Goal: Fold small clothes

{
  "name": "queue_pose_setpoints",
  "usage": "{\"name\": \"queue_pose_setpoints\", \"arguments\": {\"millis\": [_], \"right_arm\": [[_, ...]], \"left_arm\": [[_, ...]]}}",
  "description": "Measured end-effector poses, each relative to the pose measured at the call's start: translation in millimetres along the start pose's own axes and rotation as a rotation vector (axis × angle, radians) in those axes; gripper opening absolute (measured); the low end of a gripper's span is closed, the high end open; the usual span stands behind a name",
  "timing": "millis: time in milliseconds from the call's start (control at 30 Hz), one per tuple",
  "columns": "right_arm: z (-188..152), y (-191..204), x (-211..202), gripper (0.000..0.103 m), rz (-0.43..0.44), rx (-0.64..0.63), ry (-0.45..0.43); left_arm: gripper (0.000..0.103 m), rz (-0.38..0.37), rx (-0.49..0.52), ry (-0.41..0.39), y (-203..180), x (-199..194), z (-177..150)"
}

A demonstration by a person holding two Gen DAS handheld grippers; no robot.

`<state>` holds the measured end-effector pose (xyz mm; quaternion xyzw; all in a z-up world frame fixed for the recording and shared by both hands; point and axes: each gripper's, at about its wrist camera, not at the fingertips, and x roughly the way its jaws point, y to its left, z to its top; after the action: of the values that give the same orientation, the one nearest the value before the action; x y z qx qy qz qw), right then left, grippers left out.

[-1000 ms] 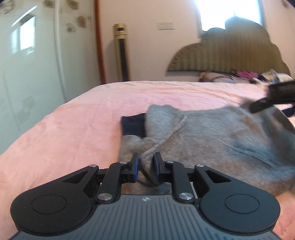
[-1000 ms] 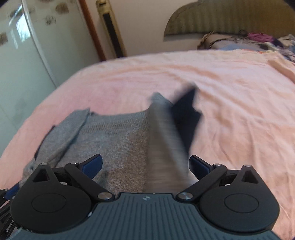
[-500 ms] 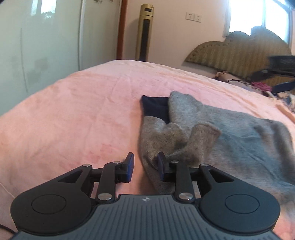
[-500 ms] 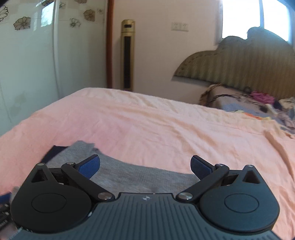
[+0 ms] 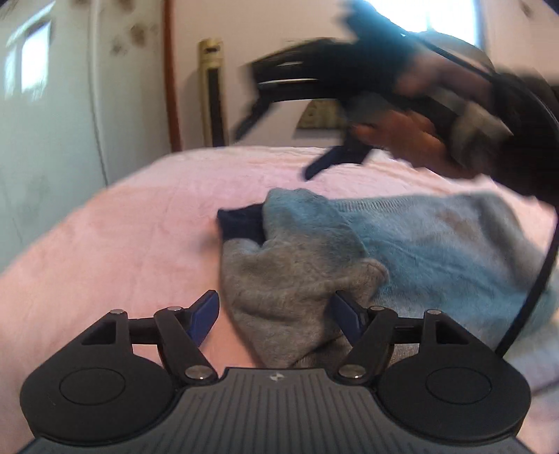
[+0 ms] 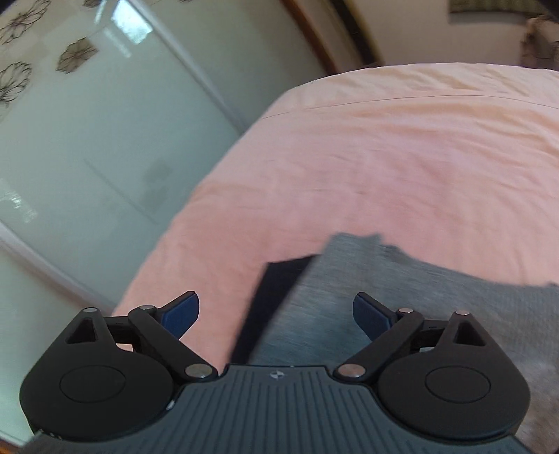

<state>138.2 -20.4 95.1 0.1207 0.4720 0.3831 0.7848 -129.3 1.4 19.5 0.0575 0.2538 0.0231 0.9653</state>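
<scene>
Daylight blows out the window (image 5: 419, 14) at the top of the left view, and a blue cast tints the sweater (image 5: 401, 237). The right gripper (image 5: 279, 146) and the hand (image 5: 412, 139) smear with motion blur. Glare streaks the glossy wardrobe (image 6: 104, 122) in the right view. Fisheye bends every edge.

A bed covered with a pink sheet (image 6: 401, 157) filled most of both views, its surface lightly creased. Along the left side stood a pale glossy wardrobe (image 6: 115, 139) with dark flower motifs on its upper panels, bordered by a brown wooden frame strip (image 5: 171, 77). Beyond the far edge of the bed, a gold-coloured tower unit (image 5: 211, 90) stood against a pale wall (image 5: 265, 31), and a bright window (image 5: 443, 14) admitted daylight at the upper right.
</scene>
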Motion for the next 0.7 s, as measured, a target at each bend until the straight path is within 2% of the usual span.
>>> {"name": "queue_pose_setpoints", "arguments": {"millis": [33,100,200,267,333,367,400,433,467,533,567,667,700], "right_arm": [[6.9,4.4,13.3,0.095,0.015,-0.004,0.043],[16.3,6.6,40.1,0.094,0.025,0.008,0.114],[18.6,12.0,79.8,0.092,0.026,-0.003,0.232],[16.6,15.0,99.9,0.088,-0.020,-0.038,0.292],[16.2,18.6,104.6,0.086,-0.026,-0.061,0.284],[16.7,20.5,104.0,0.074,-0.036,-0.068,0.285],[16.7,23.0,103.5,0.045,-0.042,-0.093,0.291],[16.1,24.1,105.4,0.027,-0.046,-0.108,0.310],[14.6,22.4,109.8,0.016,-0.070,-0.115,0.330],[12.7,20.5,110.3,0.012,-0.071,-0.132,0.321],[13.3,20.2,108.8,0.008,-0.070,-0.125,0.301],[18.3,24.6,92.0,0.006,-0.044,-0.142,0.233],[21.7,26.6,83.5,0.006,-0.023,-0.144,0.219]], "left_arm": [[0.071,0.021,0.063,-0.002,-9.0,2.6,1.5],[0.071,-0.004,0.120,-0.030,-16.1,1.5,3.6],[0.071,-0.059,0.142,0.005,-17.5,4.8,4.3],[0.071,-0.095,0.139,0.023,-16.4,6.5,2.4],[0.071,-0.096,0.134,0.038,-15.9,10.4,1.0],[0.071,-0.090,0.126,0.051,-15.0,13.9,1.5],[0.071,-0.082,0.122,0.069,-15.2,17.6,2.2],[0.071,-0.083,0.121,0.074,-15.5,20.1,3.7],[0.071,-0.087,0.125,0.067,-15.6,20.9,4.5],[0.072,-0.083,0.146,0.065,-20.0,25.1,4.2],[0.069,-0.081,0.148,0.078,-21.2,28.9,3.9],[0.028,-0.067,0.130,0.065,-18.0,28.1,4.7],[0.022,-0.065,0.117,0.062,-15.9,27.1,4.6]]}}
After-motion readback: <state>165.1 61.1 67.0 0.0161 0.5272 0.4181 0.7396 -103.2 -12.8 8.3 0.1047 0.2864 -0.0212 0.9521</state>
